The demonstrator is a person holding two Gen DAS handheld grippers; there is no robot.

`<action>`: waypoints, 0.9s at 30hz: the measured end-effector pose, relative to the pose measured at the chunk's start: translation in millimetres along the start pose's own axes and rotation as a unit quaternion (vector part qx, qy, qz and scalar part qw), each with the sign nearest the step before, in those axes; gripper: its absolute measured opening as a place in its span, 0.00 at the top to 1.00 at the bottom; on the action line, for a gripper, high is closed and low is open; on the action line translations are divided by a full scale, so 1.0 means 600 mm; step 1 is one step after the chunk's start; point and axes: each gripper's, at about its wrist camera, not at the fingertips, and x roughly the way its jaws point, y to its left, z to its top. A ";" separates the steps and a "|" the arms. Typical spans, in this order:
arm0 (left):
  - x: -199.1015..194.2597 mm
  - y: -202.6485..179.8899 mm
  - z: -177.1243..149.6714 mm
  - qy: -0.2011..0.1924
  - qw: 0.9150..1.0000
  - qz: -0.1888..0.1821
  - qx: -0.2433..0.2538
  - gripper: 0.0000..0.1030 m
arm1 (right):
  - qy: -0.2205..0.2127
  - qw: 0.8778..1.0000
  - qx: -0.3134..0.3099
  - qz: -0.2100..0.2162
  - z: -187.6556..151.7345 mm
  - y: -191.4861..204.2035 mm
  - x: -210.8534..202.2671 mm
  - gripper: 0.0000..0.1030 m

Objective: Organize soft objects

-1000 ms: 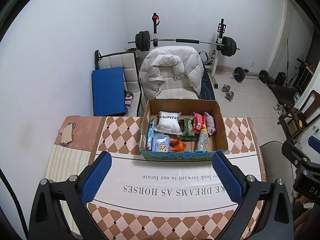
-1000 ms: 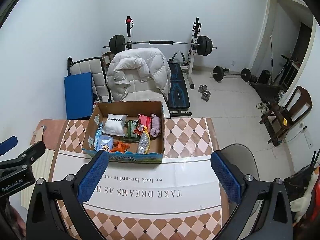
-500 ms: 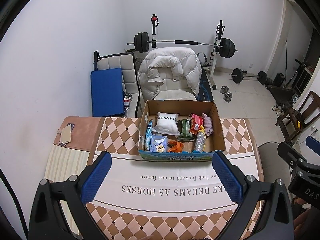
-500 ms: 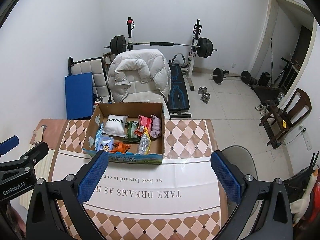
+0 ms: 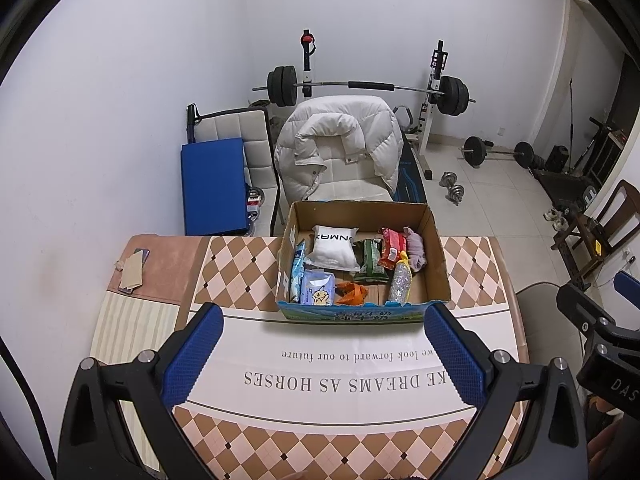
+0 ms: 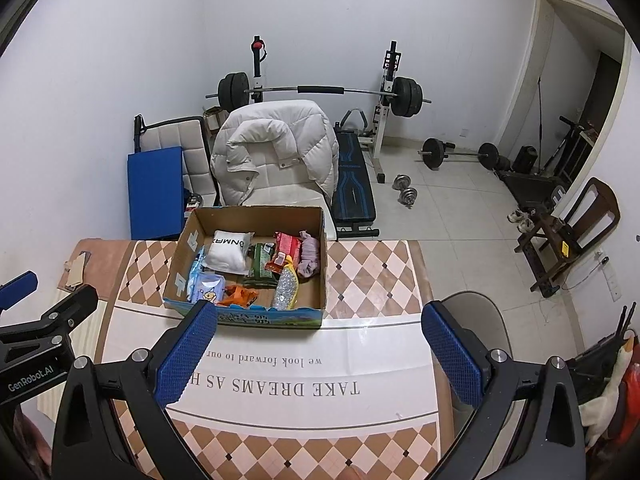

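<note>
My two cameras sit high behind my fingers, looking down and forward. Both see the box (image 5: 362, 258) (image 6: 248, 264) past my fingertips, the left one more straight on.

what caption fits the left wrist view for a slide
Open left gripper hovers before a cardboard box of soft items.

White walls, tiled floor (image 5: 500, 200) (barbell rack (image 5: 368, 88))

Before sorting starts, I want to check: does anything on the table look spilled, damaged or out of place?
Nothing is spilled or broken. The box sits upright on the table, its packets jumbled inside. Only oddity: a cardboard scrap lies loose on the table's far left corner.
</note>
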 end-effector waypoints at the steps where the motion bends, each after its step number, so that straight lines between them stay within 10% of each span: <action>1: 0.000 0.000 0.000 0.001 1.000 -0.001 0.000 0.00 | 0.000 1.000 -0.001 0.001 0.000 0.000 0.000 0.00; 27: -0.015 -0.002 0.007 -0.003 1.000 -0.002 0.001 0.00 | -0.009 1.000 0.001 -0.004 0.010 -0.001 -0.022 0.00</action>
